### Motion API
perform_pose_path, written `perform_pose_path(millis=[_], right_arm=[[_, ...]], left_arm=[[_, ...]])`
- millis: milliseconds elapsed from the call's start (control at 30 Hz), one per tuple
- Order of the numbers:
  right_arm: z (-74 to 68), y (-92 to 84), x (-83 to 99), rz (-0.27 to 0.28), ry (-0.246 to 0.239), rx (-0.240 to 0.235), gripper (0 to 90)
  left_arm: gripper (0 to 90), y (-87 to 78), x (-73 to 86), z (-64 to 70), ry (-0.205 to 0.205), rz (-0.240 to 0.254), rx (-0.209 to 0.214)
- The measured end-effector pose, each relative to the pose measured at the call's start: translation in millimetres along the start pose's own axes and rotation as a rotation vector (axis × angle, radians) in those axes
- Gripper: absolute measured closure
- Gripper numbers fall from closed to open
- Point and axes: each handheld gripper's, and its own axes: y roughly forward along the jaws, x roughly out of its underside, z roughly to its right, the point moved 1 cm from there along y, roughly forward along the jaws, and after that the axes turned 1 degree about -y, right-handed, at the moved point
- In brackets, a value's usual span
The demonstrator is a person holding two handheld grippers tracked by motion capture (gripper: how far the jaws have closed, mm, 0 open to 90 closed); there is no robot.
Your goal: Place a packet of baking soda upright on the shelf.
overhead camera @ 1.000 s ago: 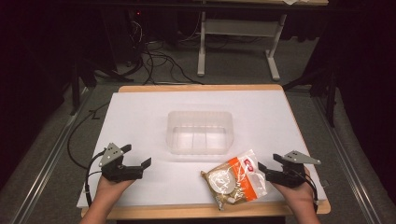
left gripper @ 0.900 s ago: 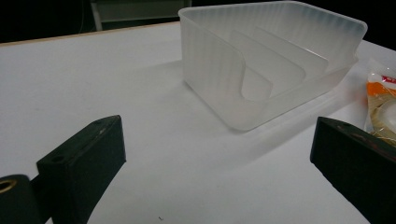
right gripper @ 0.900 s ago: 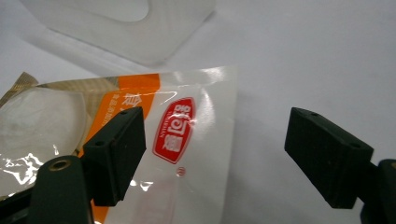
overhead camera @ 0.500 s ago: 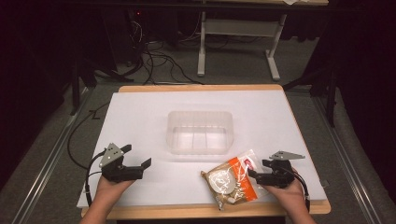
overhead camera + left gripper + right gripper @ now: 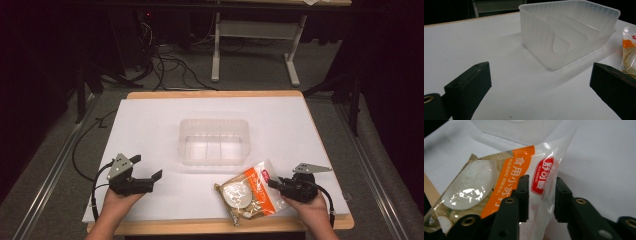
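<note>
From above, the right gripper (image 5: 274, 184) has just closed its jaws on the near edge of the bag (image 5: 249, 194), the bin (image 5: 214, 141) beyond it and the left gripper (image 5: 156, 179) gaping; the left gripper view shows wide jaws facing the bin; the right gripper view shows the bag (image 5: 506, 182) pinched.

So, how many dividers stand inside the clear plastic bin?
2: both dividers stand upright side by side inside the clear plastic bin in the middle of the table, splitting it into three compartments. None seems hidden.
</note>
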Motion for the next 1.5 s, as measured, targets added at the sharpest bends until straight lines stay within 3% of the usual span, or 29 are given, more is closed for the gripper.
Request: perform_pose_path(millis=[100, 133, 300, 667, 900, 1167, 1333, 1500], right_arm=[[-2.3, -2.8, -2.5, 0.021, -0.007, 0.017, 90.0], [-2.4, -3.8, -3.6, 0.028, -0.009, 0.007, 90.0], [-12.9, -8.4, -10.0, 0.06, -0.068, 0.041, 90.0], [-27.0, -26.6, -19.7, 0.165, -0.117, 0.068, 90.0], [-18.0, -47.7, -23.0, 0.229, -0.106, 0.17, 90.0], [-0.8, -70.7, -28.2, 0.289, -0.057, 0.29, 90.0], [4.7, -76.8, -32.4, 0.27, -0.029, 0.321, 90.0], [6.2, -77.9, -47.0, 0.159, -0.007, 0.312, 90.0]], left_arm=[[4.2, -0.4, 0.0, 0.7, 0.001, 0.002, -0.001], [4.2, -0.6, -0.1, 1.0, 0.003, 0.002, 0.0], [4.2, -0.9, -0.1, 1.7, 0.006, 0.0, -0.002], [4.2, -1.7, -0.1, 1.7, 0.01, 0.005, -0.001], [4.3, -1.4, 0.1, 2.3, 0.013, 0.005, 0.003], [4.3, -0.9, 0.1, 2.2, 0.01, 0.006, 0.008], [4.4, -1.3, 0.3, 1.4, -0.005, 0.014, 0.009], [4.4, -1.1, 0.4, 2.2, 0.001, 0.012, 0.009]])
